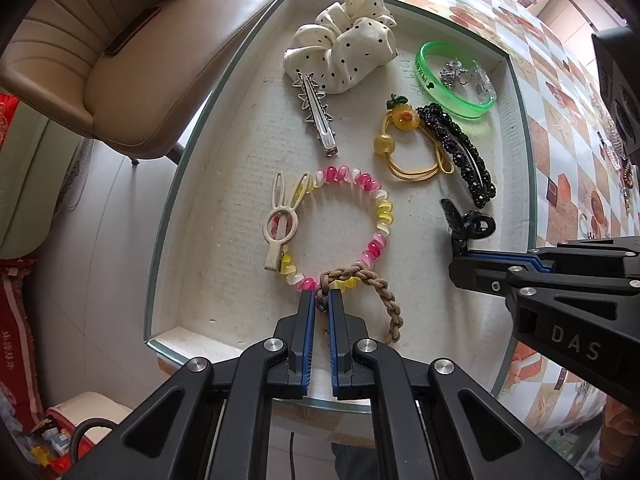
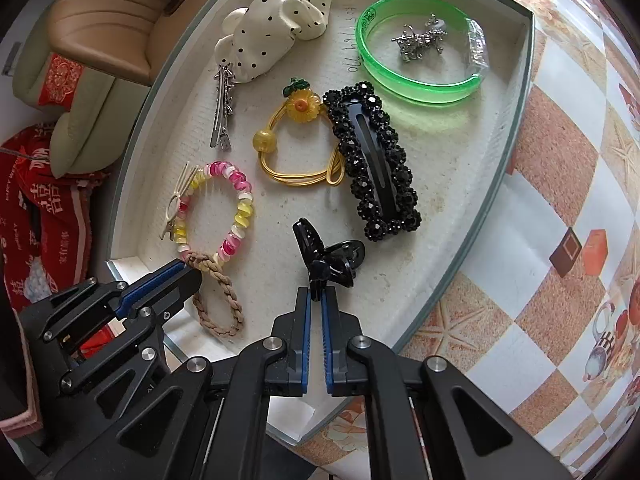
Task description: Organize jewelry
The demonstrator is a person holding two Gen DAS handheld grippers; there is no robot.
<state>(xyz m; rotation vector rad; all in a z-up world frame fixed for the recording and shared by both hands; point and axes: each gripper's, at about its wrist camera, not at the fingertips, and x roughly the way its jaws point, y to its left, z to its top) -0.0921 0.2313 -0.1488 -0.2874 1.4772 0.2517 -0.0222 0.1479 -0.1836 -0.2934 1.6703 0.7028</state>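
My left gripper (image 1: 322,300) is clamped on the braided tan cord hair tie (image 1: 390,308), which lies looped at the near edge of the shallow white tray (image 1: 200,208), crossing the pink, yellow and white spiral coil bracelet (image 1: 376,220). My right gripper (image 2: 318,294) is pinched shut on the glossy black plastic claw clip (image 2: 328,258), also in the tray. The tray also holds a cream polka-dot fabric scrunchie (image 1: 344,48), a translucent green bangle (image 1: 452,92), a black rhinestone snap barrette (image 2: 376,160) and a yellow elastic with a flower charm (image 2: 298,148).
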